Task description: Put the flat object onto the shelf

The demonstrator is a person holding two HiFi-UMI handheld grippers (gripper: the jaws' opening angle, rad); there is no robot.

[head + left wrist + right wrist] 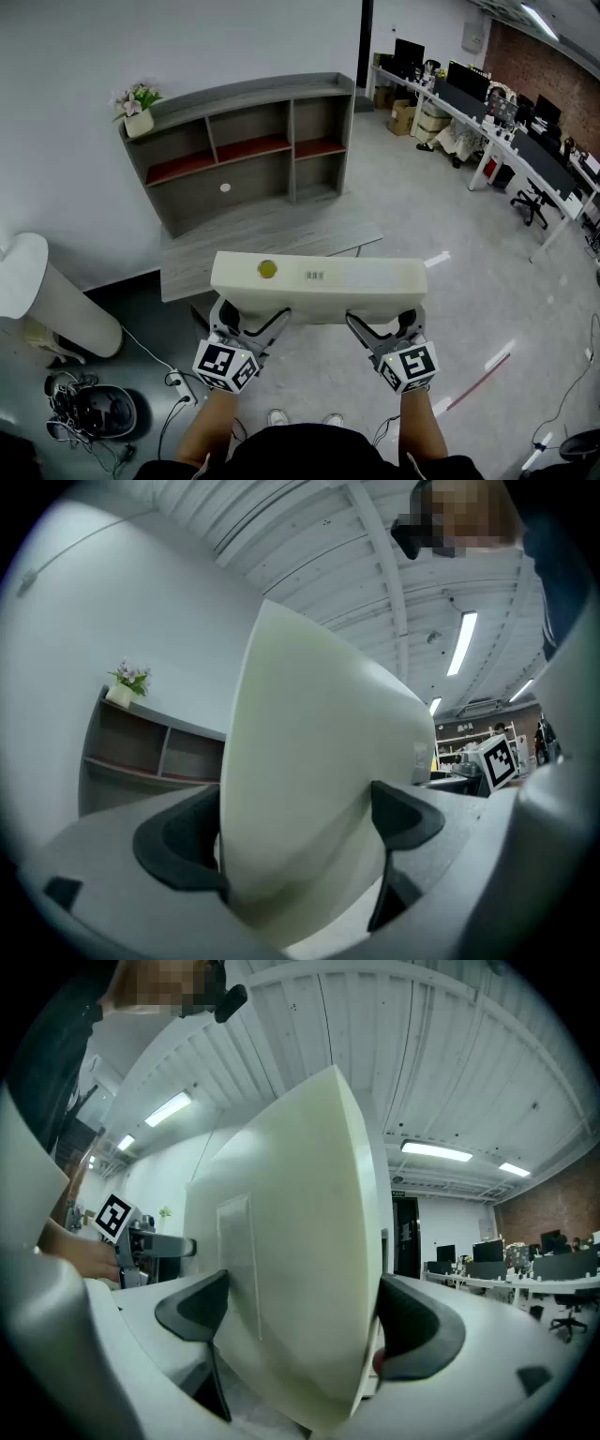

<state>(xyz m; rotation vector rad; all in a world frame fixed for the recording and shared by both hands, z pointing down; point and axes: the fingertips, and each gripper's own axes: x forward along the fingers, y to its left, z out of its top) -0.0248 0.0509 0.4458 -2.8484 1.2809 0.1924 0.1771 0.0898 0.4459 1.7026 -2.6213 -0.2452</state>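
Observation:
A cream-white flat slab (319, 277) with a yellow dot and a barcode label is held level in front of me, above the floor. My left gripper (248, 323) clamps its near left edge and my right gripper (380, 328) its near right edge. In the left gripper view the slab (309, 789) fills the gap between the jaws of the left gripper (295, 841), pressed by both dark pads. The right gripper view shows the slab (291, 1269) wedged the same way in the right gripper (300, 1321). The grey shelf (253, 150) with red-lined compartments stands ahead against the wall, apart from the slab.
A flower pot (138, 112) sits on the shelf's top left corner. A low grey platform (262, 234) lies between the shelf and me. A white cylinder (37, 300) and cables (94, 412) are at the left. Desks with monitors (506, 131) line the right side.

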